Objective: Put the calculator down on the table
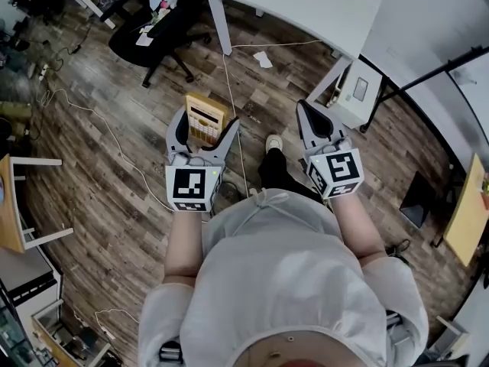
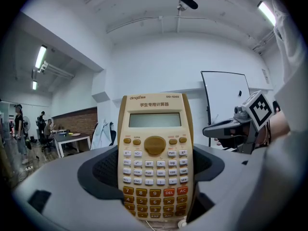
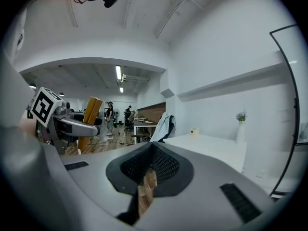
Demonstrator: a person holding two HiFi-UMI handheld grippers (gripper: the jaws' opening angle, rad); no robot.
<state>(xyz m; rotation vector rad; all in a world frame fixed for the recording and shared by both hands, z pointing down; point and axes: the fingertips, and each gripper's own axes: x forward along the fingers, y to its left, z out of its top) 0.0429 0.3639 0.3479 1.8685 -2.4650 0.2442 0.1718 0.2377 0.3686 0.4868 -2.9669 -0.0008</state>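
Tan plastic, the calculator stands upright with its long sides clamped between the jaws of the left tongs. Its keys face that camera and its bottom edge sinks out of sight between the jaws. It hangs in the air over the wood floor, well short of the white counter ahead. The right tongs are pressed together on nothing, near the left pair. Open floor, crossed by a thin cable, lies before the counter's near edge. The counter's far part is cut off.
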